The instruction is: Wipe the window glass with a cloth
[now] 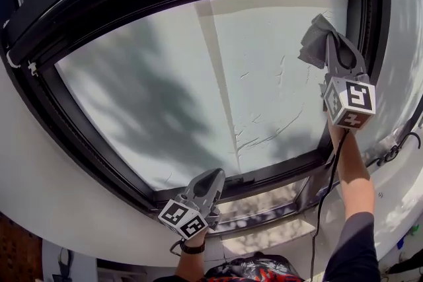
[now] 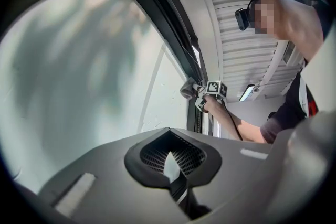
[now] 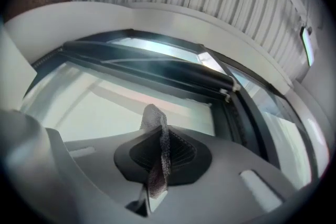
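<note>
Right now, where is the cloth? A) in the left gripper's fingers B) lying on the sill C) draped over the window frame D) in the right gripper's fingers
D: the right gripper is closed on the grey cloth; the left gripper is shut on nothing.

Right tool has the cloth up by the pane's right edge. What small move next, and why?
Probably drag the right tool and its cloth down the glass: the cloth sits high near the right frame, and streaks show below it, toward the middle.
</note>
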`<control>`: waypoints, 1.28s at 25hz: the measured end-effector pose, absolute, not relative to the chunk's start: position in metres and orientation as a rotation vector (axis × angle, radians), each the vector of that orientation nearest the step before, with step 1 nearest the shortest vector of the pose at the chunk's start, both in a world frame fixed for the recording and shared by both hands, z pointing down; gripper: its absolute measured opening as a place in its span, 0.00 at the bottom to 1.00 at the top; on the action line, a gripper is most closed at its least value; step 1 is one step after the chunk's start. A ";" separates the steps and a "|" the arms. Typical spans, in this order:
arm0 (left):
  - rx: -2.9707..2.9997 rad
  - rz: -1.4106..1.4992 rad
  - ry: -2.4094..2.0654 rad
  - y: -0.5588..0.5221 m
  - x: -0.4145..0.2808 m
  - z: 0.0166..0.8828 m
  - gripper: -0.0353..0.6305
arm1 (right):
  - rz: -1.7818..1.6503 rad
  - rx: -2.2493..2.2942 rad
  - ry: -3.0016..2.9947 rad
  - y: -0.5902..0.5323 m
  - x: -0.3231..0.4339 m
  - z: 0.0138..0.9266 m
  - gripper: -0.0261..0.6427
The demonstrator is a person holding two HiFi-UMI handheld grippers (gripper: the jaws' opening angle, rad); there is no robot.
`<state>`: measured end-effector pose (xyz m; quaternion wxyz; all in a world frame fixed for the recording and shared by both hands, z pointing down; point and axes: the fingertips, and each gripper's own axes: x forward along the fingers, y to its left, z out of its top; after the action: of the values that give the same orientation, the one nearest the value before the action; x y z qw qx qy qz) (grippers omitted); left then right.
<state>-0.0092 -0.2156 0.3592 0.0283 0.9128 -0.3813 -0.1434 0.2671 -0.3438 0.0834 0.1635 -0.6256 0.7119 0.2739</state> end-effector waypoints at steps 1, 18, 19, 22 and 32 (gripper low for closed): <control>2.805 -0.440 -1.198 -0.215 -0.014 0.361 0.06 | 0.814 -1.693 2.076 -0.333 0.236 0.080 0.07; 2.493 -0.466 -1.849 -0.099 -0.223 0.375 0.06 | 0.777 -0.511 2.615 -0.208 -0.242 0.111 0.07; 2.480 -0.470 -1.870 -0.095 -0.229 0.376 0.06 | 0.821 -0.520 2.600 -0.208 -0.258 0.108 0.07; 2.453 -0.430 -1.940 -0.087 -0.242 0.378 0.06 | 0.868 -0.565 2.593 -0.218 -0.296 0.110 0.07; 2.538 -0.449 -1.780 -0.121 -0.215 0.383 0.06 | 0.966 -0.856 2.539 -0.263 -0.215 0.108 0.07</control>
<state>-0.2151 -0.1211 0.3828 0.0049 0.8102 -0.5682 -0.1435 -0.2146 -0.2626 0.1083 0.1464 -0.2973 0.8819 0.3354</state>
